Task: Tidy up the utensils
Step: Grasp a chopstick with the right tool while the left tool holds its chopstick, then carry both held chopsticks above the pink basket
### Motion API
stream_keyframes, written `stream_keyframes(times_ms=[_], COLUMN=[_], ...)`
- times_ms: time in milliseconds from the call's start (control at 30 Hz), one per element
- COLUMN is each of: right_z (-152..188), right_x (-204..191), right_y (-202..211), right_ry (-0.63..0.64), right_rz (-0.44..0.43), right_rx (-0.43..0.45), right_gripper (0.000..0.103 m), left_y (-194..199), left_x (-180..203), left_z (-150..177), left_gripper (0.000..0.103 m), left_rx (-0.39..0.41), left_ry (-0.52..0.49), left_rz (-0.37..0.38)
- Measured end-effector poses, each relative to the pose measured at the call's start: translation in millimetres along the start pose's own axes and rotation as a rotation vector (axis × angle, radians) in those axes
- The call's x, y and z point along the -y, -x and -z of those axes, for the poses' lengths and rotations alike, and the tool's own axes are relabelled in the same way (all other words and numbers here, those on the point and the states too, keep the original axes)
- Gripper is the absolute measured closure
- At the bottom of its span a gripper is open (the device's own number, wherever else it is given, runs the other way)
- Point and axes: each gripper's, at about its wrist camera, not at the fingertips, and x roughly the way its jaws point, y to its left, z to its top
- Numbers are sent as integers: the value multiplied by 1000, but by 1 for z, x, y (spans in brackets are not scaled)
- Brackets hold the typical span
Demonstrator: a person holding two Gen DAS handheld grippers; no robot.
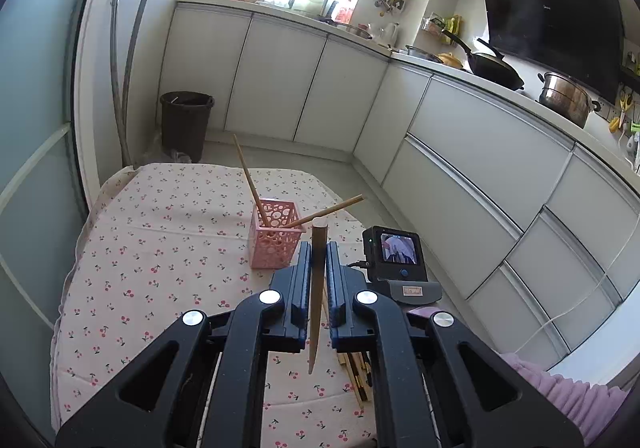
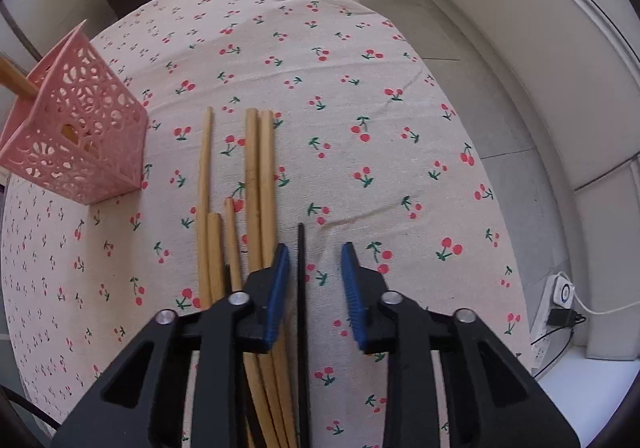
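Observation:
A pink perforated basket point(image 1: 273, 238) stands on the cherry-print tablecloth point(image 1: 160, 248) with two wooden chopsticks point(image 1: 250, 182) leaning out of it. My left gripper point(image 1: 319, 260) is shut on a wooden chopstick point(image 1: 317, 296) and holds it upright just in front of the basket. In the right wrist view the basket point(image 2: 76, 136) is at the left. Several wooden chopsticks point(image 2: 254, 184) lie side by side on the cloth. A thin black chopstick point(image 2: 301, 288) lies between the jaws of my right gripper point(image 2: 316, 260), which is open just above the cloth.
The right gripper's camera unit point(image 1: 394, 256) shows to the right of the basket. A dark bin point(image 1: 186, 124) stands on the floor beyond the table. White cabinets point(image 1: 480, 168) run along the right. A power strip point(image 2: 554, 308) lies on the floor at right.

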Motion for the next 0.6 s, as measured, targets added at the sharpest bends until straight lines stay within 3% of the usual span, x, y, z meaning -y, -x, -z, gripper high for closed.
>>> stream_keyframes(times_ms=[133, 233, 600], right_z=[2, 5, 37], right_x=[21, 31, 41], right_y=[3, 26, 172], right_ry=[-87, -91, 5], right_rz=[-132, -189, -296], right_rx=[-7, 61, 312], right_gripper=[99, 99, 99], left_y=[0, 3, 17], left_x=[0, -2, 2], left_z=[2, 1, -10], left_gripper=[96, 96, 96], left_rx=[-1, 4, 54], left_ry=[-2, 14, 28], left_rz=[-11, -7, -21])
